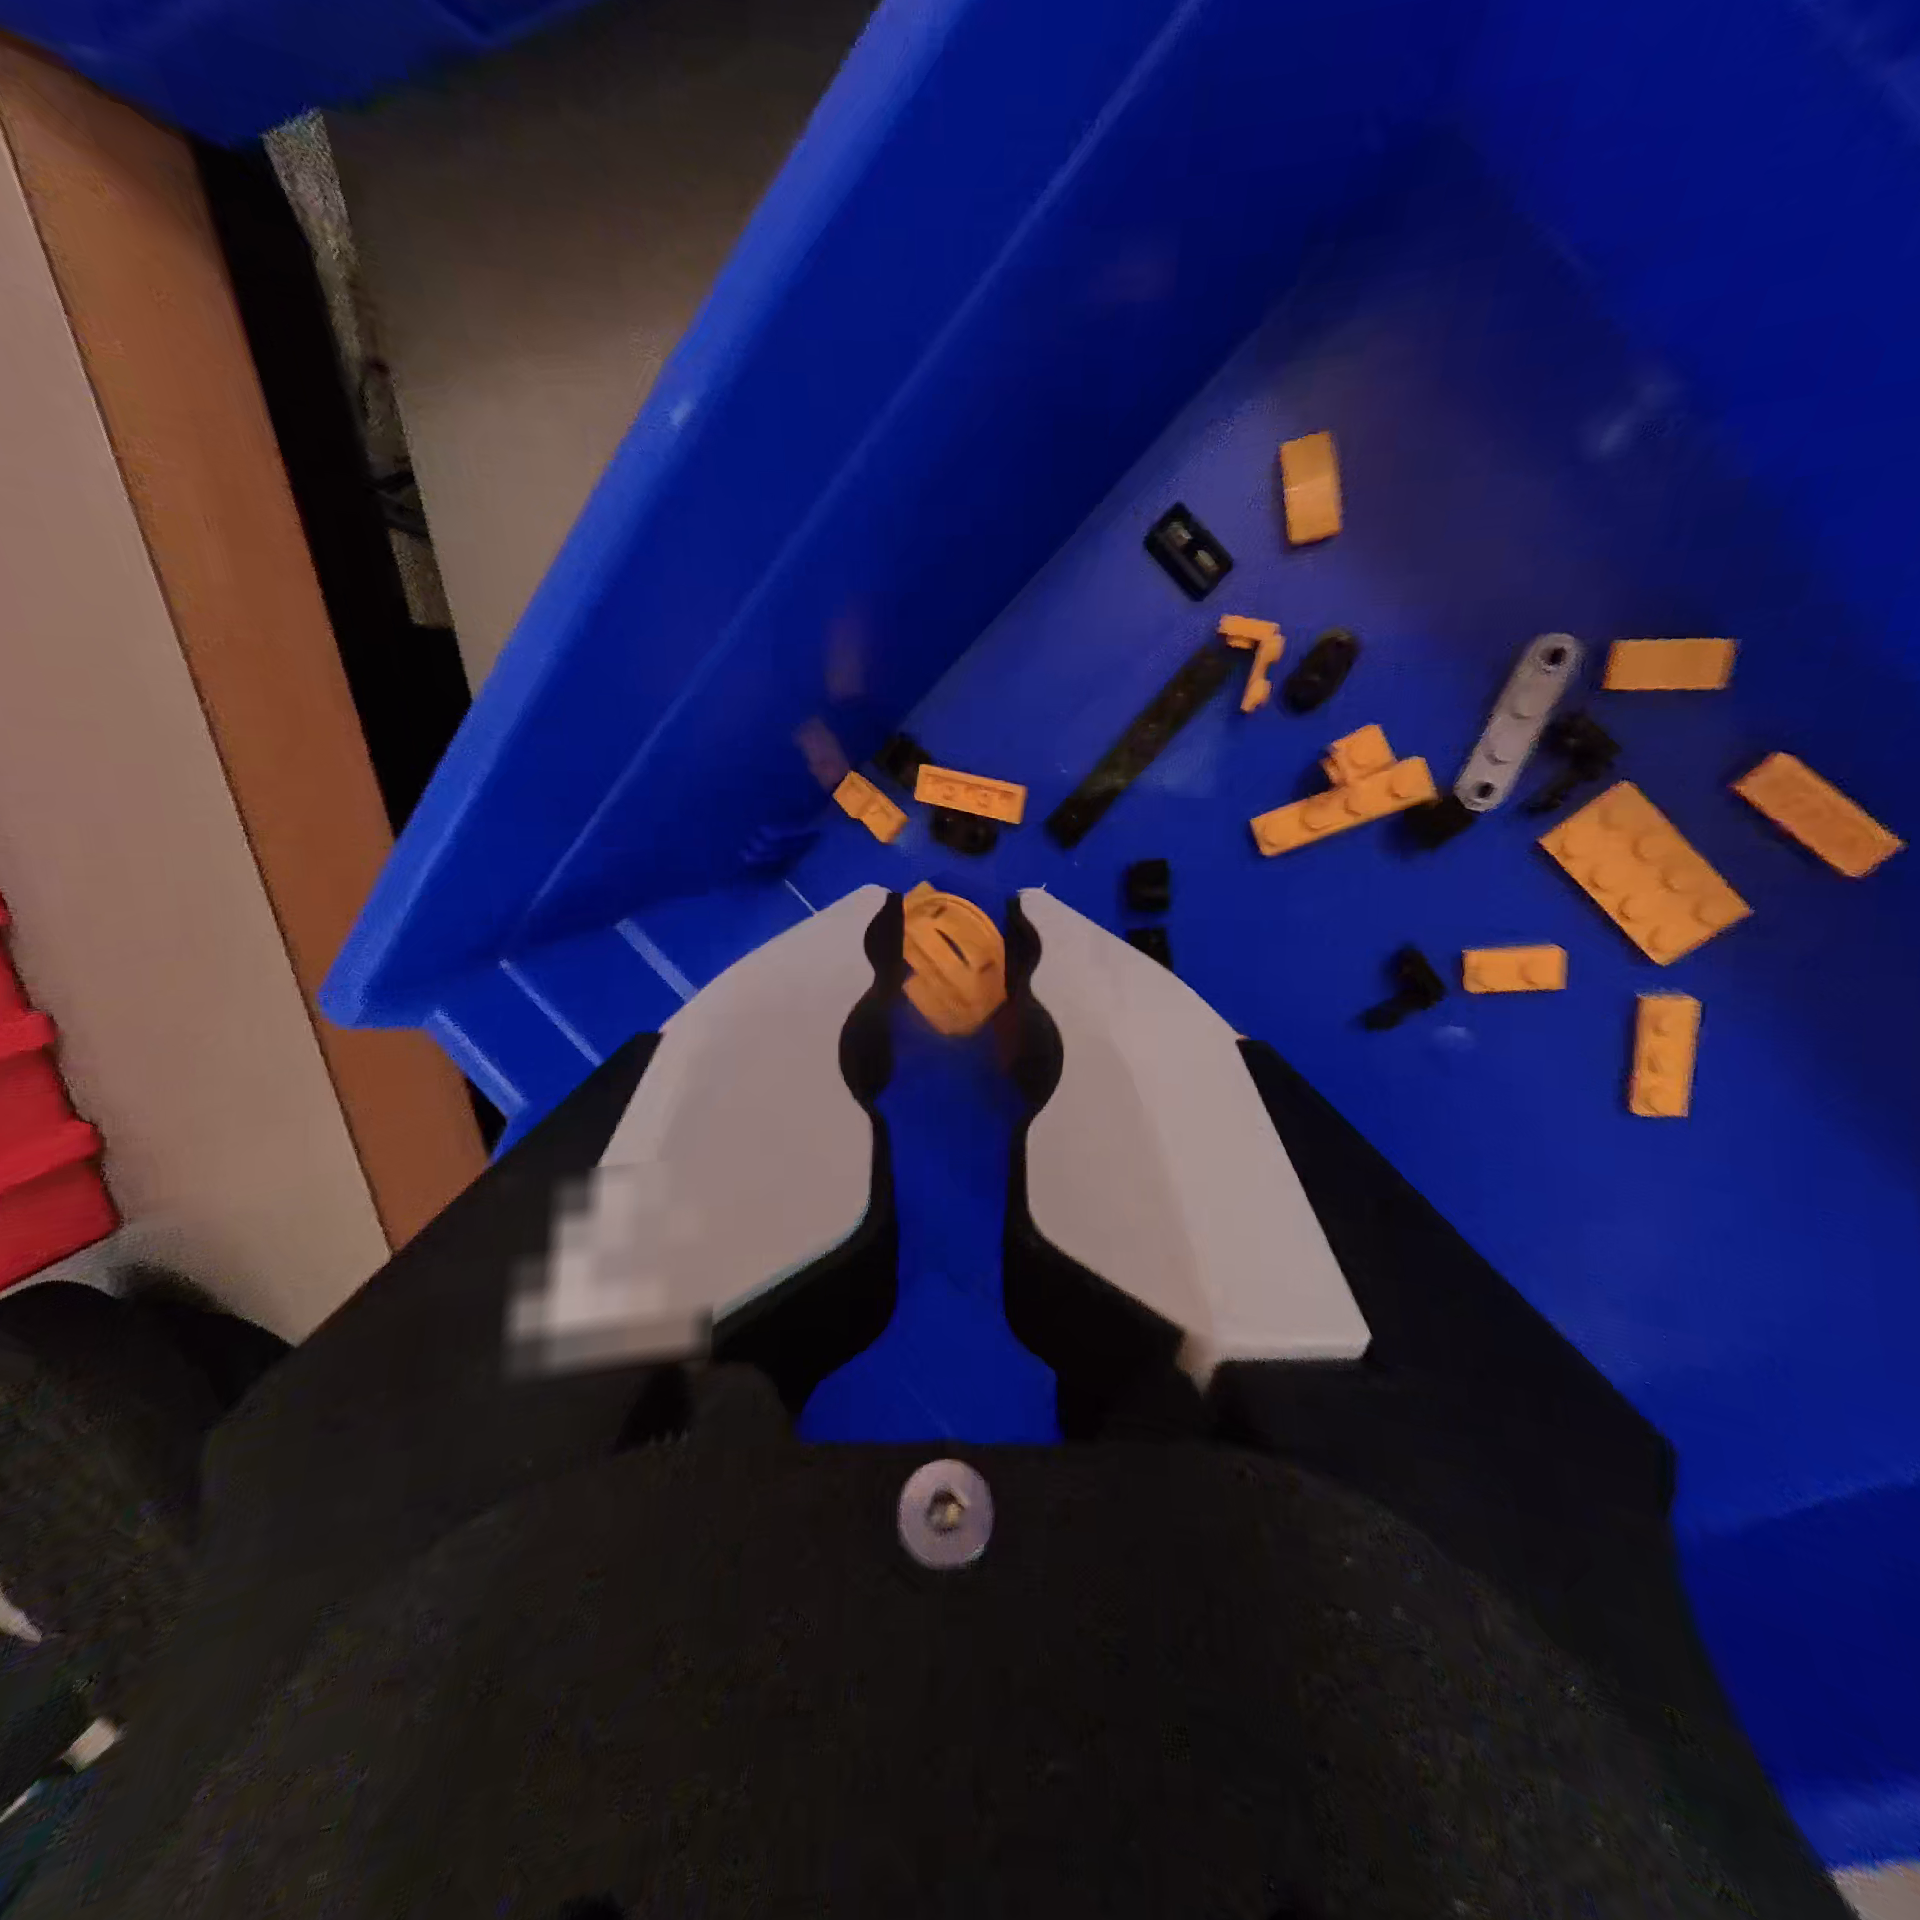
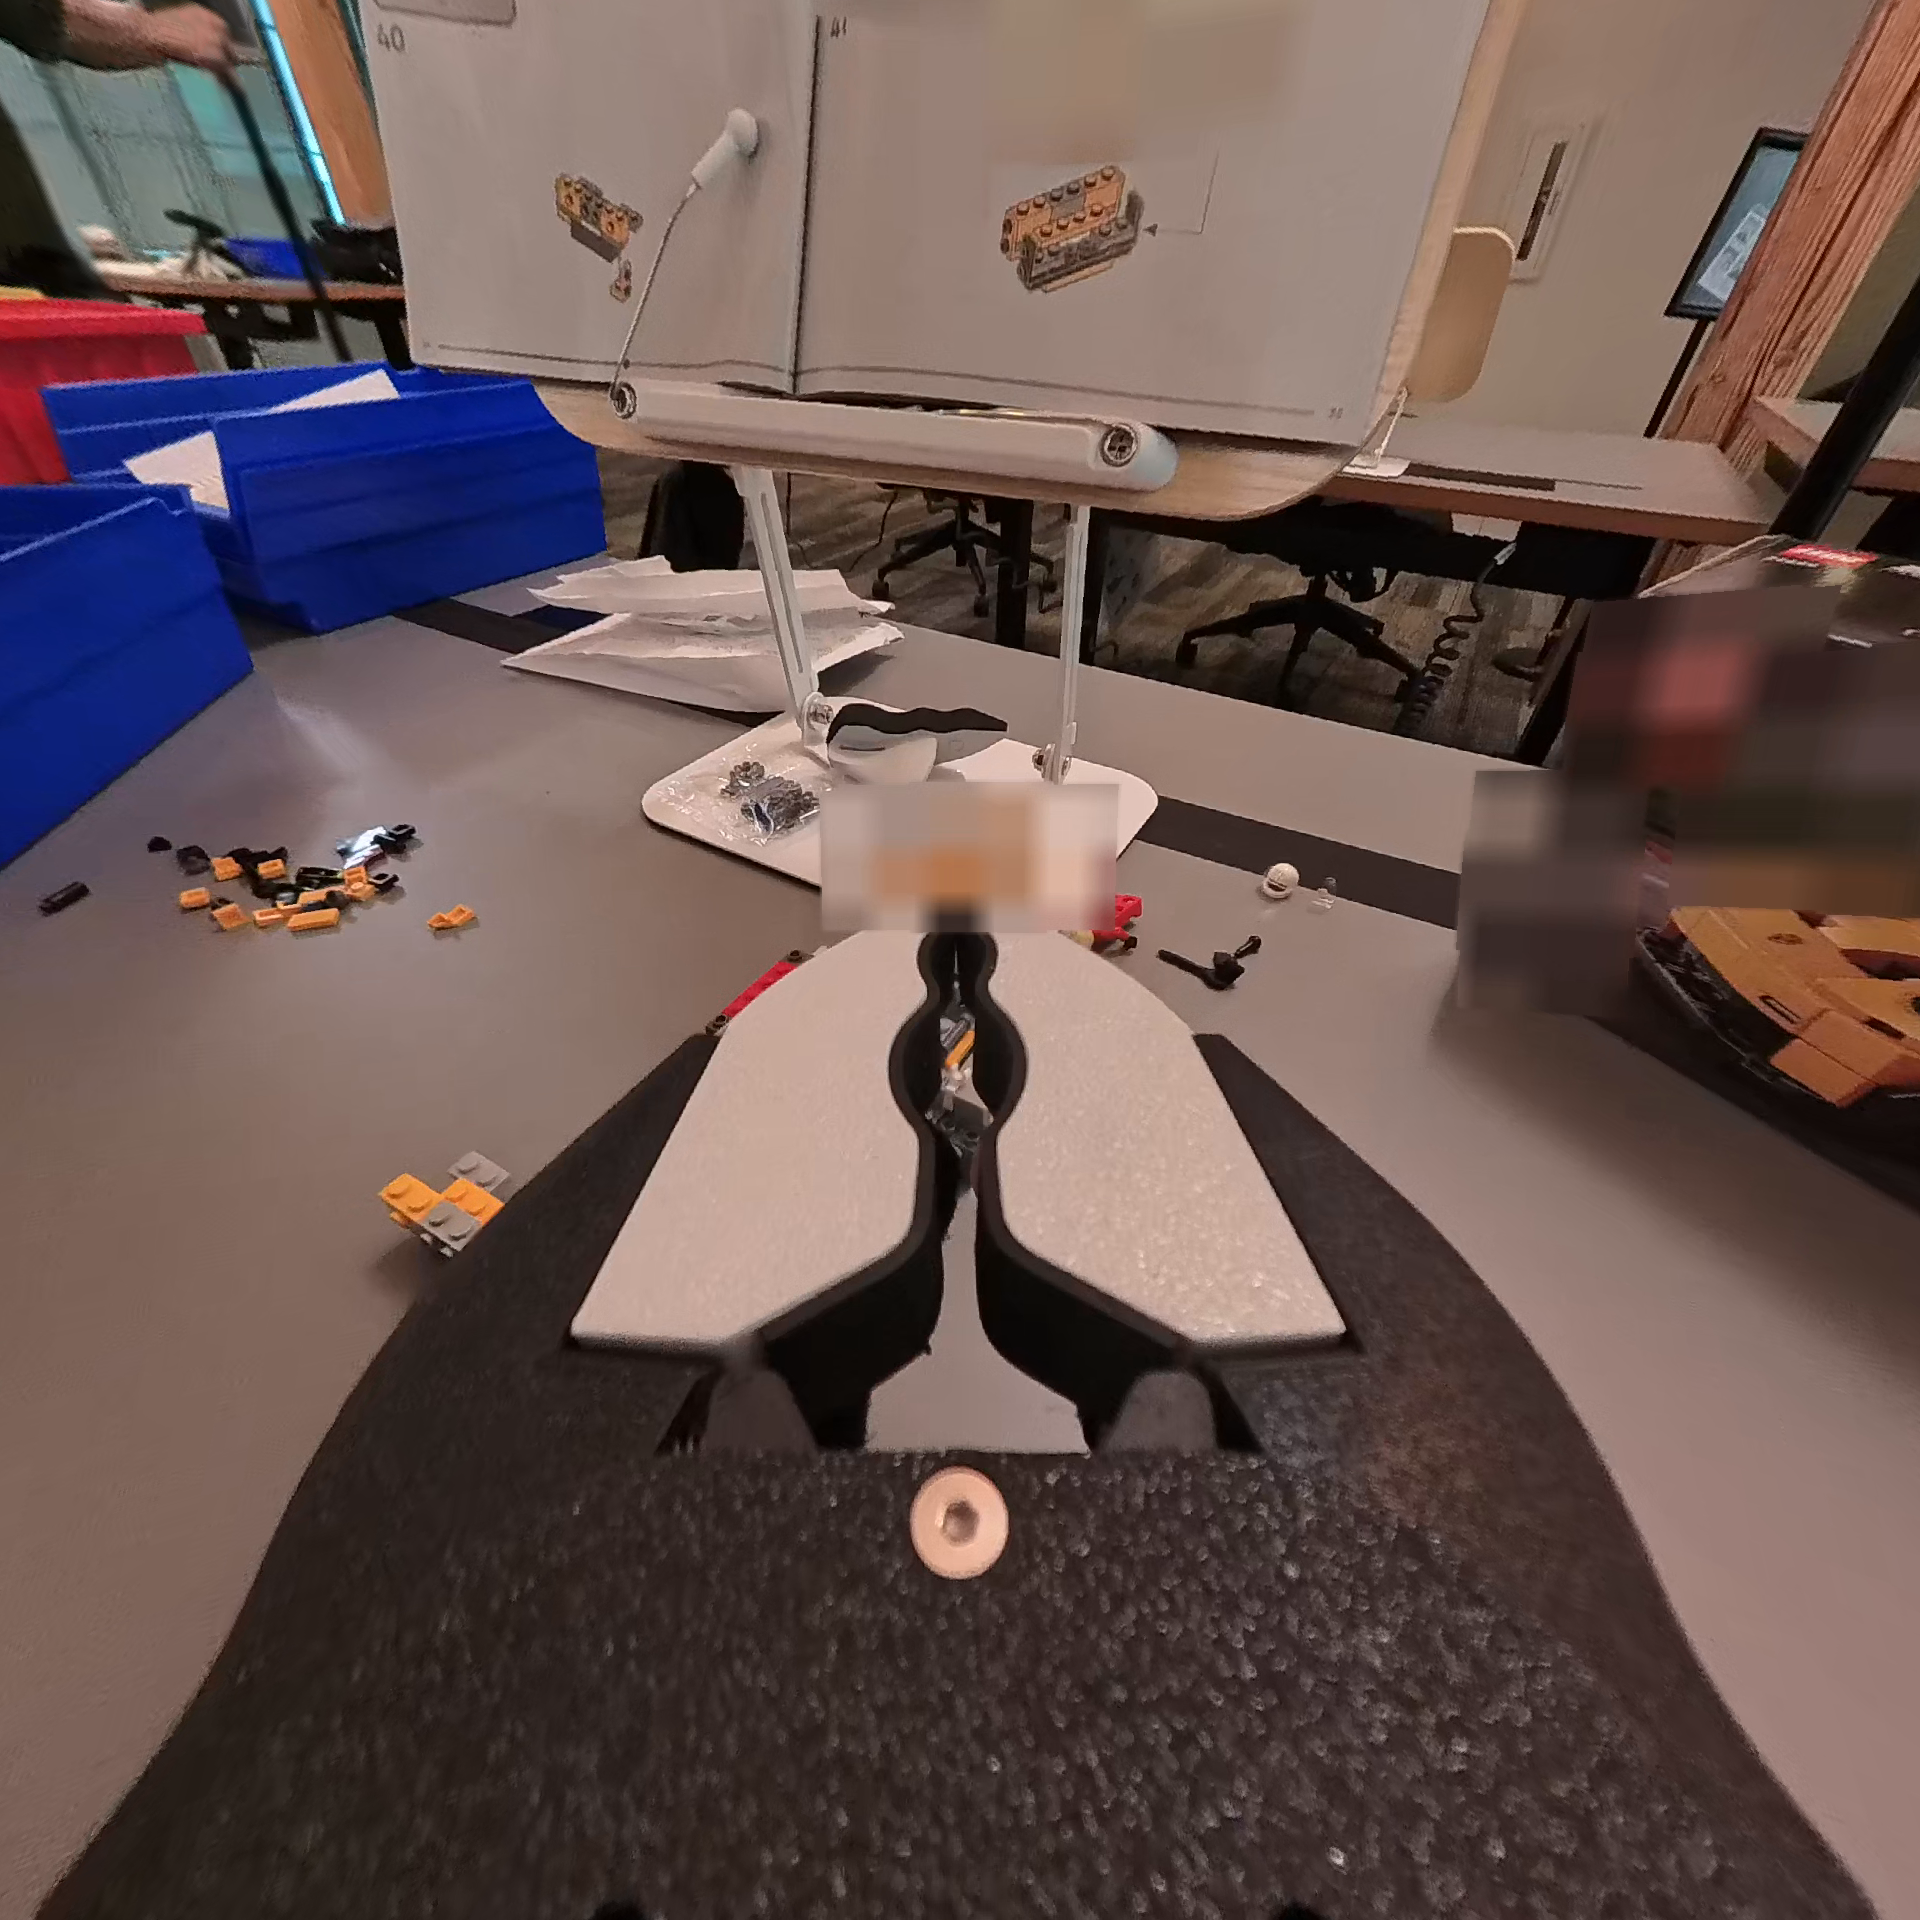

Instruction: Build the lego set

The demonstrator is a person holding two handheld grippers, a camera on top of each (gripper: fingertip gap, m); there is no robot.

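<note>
The left gripper (image 1: 951, 914), at centre frame inside the blue bin (image 1: 1039, 364), pinches a round orange piece (image 1: 951, 971) between nearly closed fingers. Loose orange and black bricks (image 1: 1642, 871) scatter to the right. The right gripper (image 2: 958, 945) is closed over small parts (image 2: 956, 1081), too hidden to identify; a mosaic patch covers its tips.

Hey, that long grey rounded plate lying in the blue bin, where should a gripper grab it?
Grip the grey plate across its narrow width near the middle, coming from above. It lies flat on the blue bin floor, with black pieces crowding its lower end.
</note>
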